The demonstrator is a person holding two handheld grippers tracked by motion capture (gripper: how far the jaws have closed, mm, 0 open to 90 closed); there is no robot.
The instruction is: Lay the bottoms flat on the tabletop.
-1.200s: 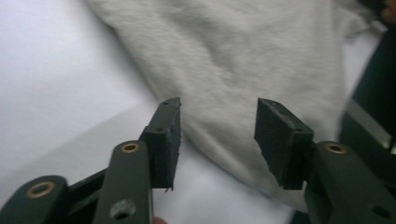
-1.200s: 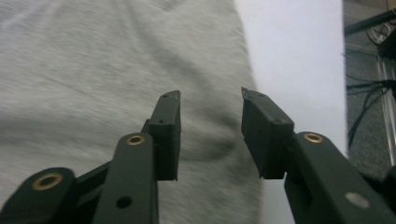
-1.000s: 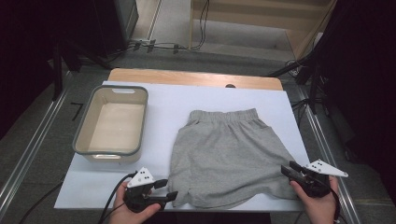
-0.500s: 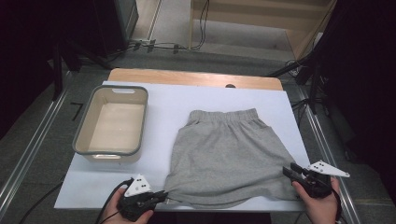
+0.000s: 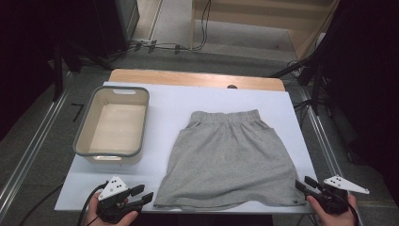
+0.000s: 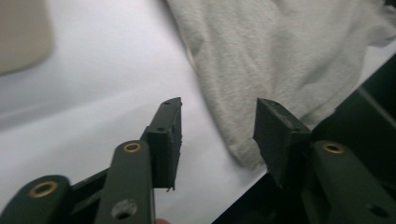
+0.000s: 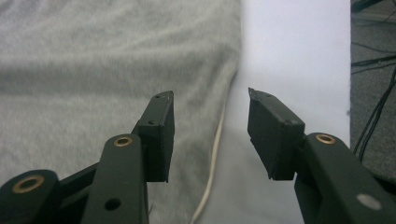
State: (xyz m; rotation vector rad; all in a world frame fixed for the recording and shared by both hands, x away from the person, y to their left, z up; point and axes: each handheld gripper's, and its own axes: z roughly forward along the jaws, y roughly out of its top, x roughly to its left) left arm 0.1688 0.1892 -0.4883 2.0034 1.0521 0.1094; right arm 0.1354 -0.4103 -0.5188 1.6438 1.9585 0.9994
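Note:
Grey shorts [image 5: 230, 155] lie flat on the white table top [image 5: 164, 103], waistband at the far side. My left gripper [image 5: 146, 193] sits at the near left, just left of the shorts' lower left corner. In the left gripper view the jaws [image 6: 219, 126] have just been opening; the shorts' corner [image 6: 280, 56] lies ahead and to the right, untouched by the pads. My right gripper [image 5: 303, 182] is at the near right, off the lower right corner. Its jaws [image 7: 210, 126] have also just been opening, above the shorts' side edge [image 7: 102, 56] without gripping it.
A beige bin with a grey rim [image 5: 84, 136] stands empty at the left of the table, also seen blurred in the left gripper view [image 6: 18, 32]. The table's near edge runs just below both grippers. Cables lie on the floor beyond the table.
The left gripper shut on the shorts' lower left corner, tugged it leftward, then let go and drew back left. The right gripper moved right and nearer, off the hem. The shorts lie flatter.

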